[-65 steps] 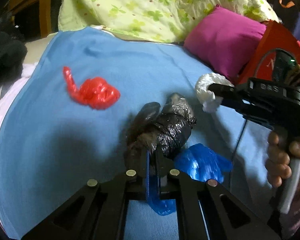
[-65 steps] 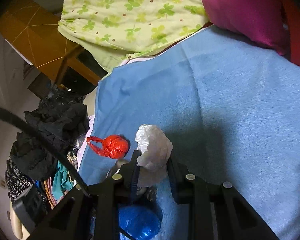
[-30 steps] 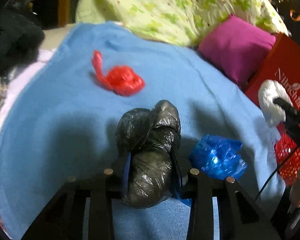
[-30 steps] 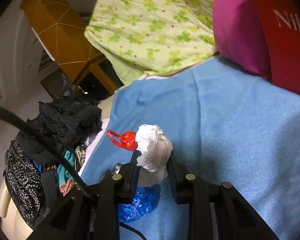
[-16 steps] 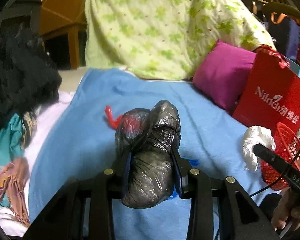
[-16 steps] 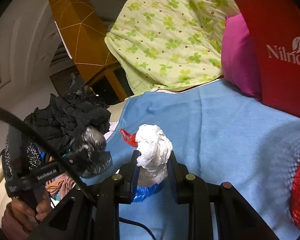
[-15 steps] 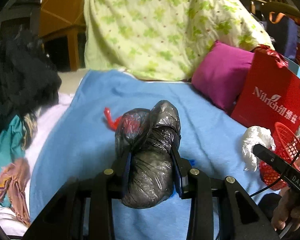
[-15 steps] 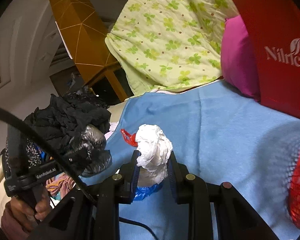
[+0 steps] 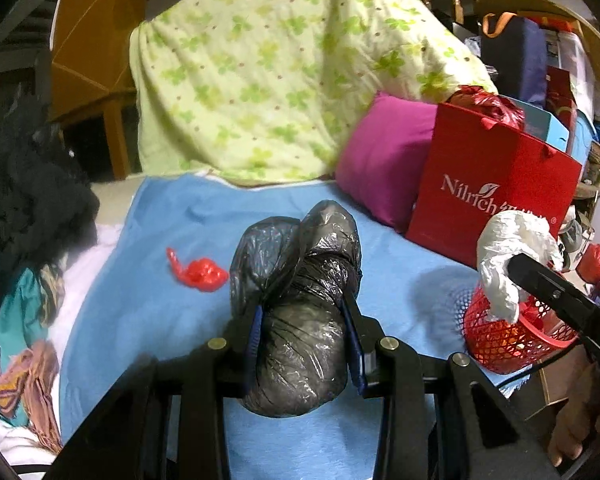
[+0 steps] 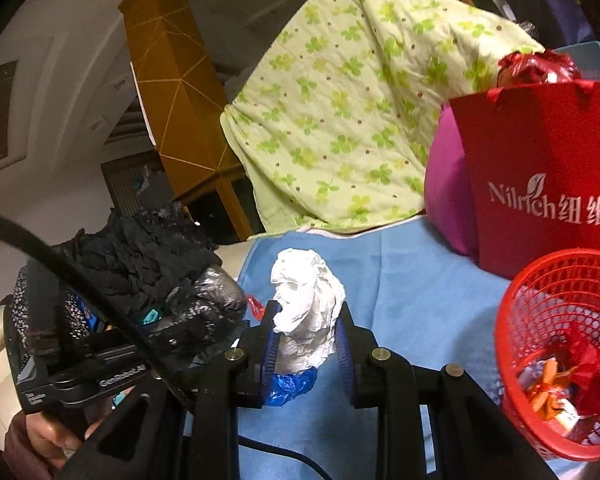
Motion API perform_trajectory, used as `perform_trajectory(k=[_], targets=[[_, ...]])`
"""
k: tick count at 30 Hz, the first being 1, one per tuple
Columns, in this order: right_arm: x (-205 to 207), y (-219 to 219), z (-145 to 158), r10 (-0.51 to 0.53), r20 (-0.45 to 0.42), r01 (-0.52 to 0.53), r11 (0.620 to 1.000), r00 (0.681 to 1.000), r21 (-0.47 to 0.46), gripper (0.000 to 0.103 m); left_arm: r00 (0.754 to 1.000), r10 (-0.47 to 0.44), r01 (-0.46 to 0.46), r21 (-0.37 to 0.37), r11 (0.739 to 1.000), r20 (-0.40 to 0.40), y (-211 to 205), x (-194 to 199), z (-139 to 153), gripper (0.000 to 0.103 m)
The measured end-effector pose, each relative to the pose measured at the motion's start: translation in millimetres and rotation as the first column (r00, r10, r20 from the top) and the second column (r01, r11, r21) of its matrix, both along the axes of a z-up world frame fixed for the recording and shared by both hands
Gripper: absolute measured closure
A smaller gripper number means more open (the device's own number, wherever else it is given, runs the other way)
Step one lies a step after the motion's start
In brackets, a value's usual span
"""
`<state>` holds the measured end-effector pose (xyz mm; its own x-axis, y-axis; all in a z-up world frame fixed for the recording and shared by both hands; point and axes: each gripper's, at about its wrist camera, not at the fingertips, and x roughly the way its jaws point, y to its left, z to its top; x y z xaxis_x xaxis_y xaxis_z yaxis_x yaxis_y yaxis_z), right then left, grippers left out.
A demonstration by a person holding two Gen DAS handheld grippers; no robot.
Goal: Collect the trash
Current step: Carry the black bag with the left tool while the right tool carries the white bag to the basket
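My left gripper (image 9: 305,320) is shut on a crumpled black plastic bag (image 9: 300,304), held above the blue blanket (image 9: 160,304). My right gripper (image 10: 306,330) is shut on a crumpled white plastic bag (image 10: 306,308); in the left wrist view it (image 9: 508,256) hangs over the red mesh basket (image 9: 500,344). The basket (image 10: 556,344) holds some trash at the right. A red bag scrap (image 9: 198,270) lies on the blanket at the left. A blue bag (image 10: 290,384) lies under the right gripper.
A red paper shopping bag (image 9: 488,188) and a magenta pillow (image 9: 384,164) stand at the back right. A green clover quilt (image 9: 268,68) is behind. Dark clothes (image 9: 24,184) pile at the left beside the bed.
Both grippers have lifted off the blanket with their bags and moved right. The red basket has come into view, with the white bag now over it.
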<state>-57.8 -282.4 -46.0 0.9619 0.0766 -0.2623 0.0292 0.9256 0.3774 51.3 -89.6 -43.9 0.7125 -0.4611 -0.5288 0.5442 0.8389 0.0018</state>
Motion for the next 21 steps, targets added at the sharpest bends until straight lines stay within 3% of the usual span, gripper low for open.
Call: perform_trajectory(k=[21], targets=[[-70.7, -17.2, 23.2, -0.092, 0.090, 0.096, 0.995, 0.992, -0.039, 0.075, 0.991, -0.054, 0.049, 0.043, 0.998, 0.125, -41.3, -53.3, 36.5, 0.065]])
